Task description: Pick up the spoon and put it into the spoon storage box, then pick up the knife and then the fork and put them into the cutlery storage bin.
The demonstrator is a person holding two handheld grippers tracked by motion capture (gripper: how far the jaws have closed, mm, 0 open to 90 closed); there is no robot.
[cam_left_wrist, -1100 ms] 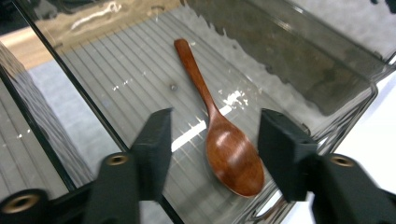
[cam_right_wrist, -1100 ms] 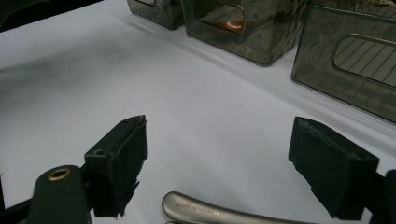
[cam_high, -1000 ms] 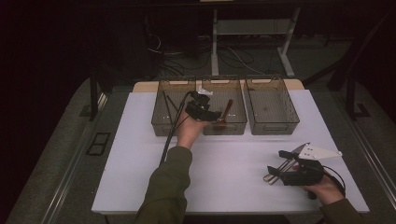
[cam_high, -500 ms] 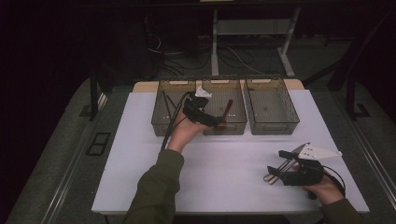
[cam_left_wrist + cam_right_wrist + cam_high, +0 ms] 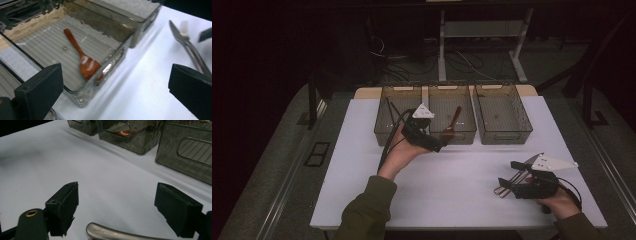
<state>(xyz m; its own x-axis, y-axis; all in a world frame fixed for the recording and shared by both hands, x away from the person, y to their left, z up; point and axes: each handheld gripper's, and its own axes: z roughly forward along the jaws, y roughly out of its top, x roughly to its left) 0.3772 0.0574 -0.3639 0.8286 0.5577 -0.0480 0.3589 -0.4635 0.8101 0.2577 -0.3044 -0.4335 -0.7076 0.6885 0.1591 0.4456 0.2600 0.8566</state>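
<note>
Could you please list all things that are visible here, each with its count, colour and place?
Bins: three, clear smoky brown, in a row at the far edge of the table.
Wooden spoon: one, reddish brown, lying in the middle bin.
Fork and knife: one each, silver metal, on the table near the right gripper.
Table: one, white top.
Desk frame: one, pale, on the floor behind the table.
Left gripper: one, black, jaws wide open with nothing between them, just opened, in front of the middle bin.
Right gripper: one, black, jaws open, low over the cutlery near the table's right front.
Sleeves: two, olive green, at the near edge.
</note>
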